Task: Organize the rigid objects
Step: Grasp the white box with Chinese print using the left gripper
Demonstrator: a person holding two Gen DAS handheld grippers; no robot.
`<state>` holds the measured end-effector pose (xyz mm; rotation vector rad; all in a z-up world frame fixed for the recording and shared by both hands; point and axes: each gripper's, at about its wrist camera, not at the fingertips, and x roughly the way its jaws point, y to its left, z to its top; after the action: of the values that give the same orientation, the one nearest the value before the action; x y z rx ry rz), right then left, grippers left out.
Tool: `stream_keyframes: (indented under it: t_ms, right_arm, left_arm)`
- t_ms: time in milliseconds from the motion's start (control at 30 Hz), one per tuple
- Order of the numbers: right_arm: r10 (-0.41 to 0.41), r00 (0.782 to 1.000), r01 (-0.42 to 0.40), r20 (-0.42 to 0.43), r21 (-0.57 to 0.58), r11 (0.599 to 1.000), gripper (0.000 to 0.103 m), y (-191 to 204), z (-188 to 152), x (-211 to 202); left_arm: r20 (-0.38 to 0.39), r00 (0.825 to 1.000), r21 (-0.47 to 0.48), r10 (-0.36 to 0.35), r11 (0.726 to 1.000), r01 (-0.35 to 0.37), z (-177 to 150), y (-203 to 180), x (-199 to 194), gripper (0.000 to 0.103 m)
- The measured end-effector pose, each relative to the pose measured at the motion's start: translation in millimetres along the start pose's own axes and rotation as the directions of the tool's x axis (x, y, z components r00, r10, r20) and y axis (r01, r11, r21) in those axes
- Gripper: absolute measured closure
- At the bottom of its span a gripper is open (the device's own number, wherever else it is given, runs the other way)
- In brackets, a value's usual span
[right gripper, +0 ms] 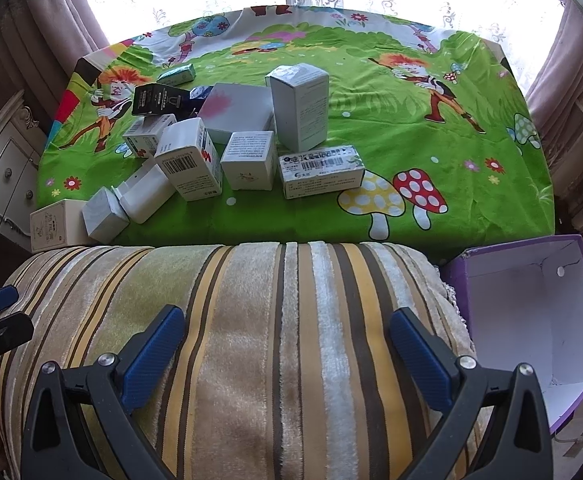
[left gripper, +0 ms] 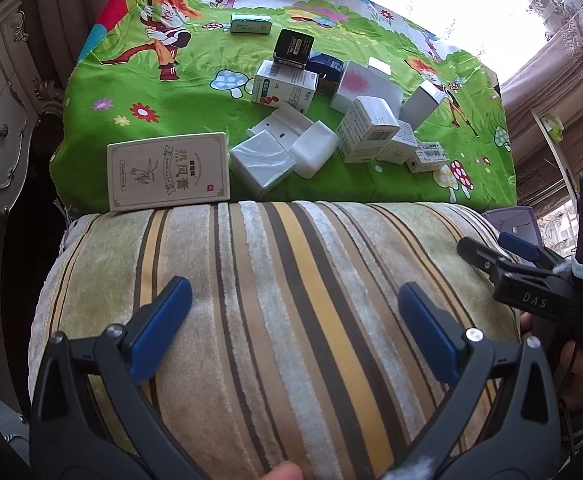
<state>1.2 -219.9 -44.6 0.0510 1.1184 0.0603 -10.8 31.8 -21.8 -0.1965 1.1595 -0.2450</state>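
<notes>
Both the left gripper and right gripper hover with fingers spread, empty. Those jumbled boxes lean together (one nudge could topple neighbours) beside the purple carton.

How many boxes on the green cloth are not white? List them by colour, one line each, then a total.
Teal box: 1
Black box: 1
Dark blue box: 1
Beige box: 1
Total: 4
</notes>
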Motion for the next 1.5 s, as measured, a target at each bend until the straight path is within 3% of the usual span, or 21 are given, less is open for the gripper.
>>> stream_keyframes:
  t_ms: [133,300,400,533,733,933,1233,1500]
  right_arm:
    - [0.028,1.000,-0.028,0.008,0.015,0.999,0.000,-4,0,-2]
    - [0.133,0.991,-0.133,-0.021,-0.010,0.991,0.000,-5,14,-10]
    - [0.149,0.989,-0.149,0.007,-0.016,0.989,0.000,-8,23,-19]
    - [0.175,0.984,-0.175,-0.015,-0.030,0.984,0.000,-19,39,-18]
    - [0.154,0.988,-0.153,-0.023,0.010,0.988,0.000,-53,63,-8]
    - [0.165,0.985,-0.167,-0.053,-0.021,0.986,0.000,-56,82,11]
    - [0.184,0.976,-0.184,-0.113,0.008,0.983,0.000,-61,89,41]
    - [0.120,0.979,-0.136,-0.165,-0.091,0.986,0.000,-50,93,58]
  left_arm:
    - [0.039,0.997,-0.079,-0.064,0.995,0.067,11,22,-14,0.000]
    - [0.076,0.997,-0.143,0.012,0.990,-0.001,35,54,-20,0.000]
    - [0.037,0.999,-0.159,0.037,0.987,-0.031,51,62,-5,0.000]
    - [-0.037,0.997,-0.184,0.063,0.980,-0.069,71,69,19,0.000]
    - [-0.112,0.985,-0.170,0.132,0.974,-0.150,89,74,44,0.000]
    - [-0.169,0.964,-0.142,0.205,0.963,-0.230,98,76,59,0.000]
    - [-0.203,0.954,-0.115,0.223,0.962,-0.249,101,80,67,0.000]
    - [-0.235,0.949,-0.108,0.211,0.964,-0.241,101,85,90,0.002]
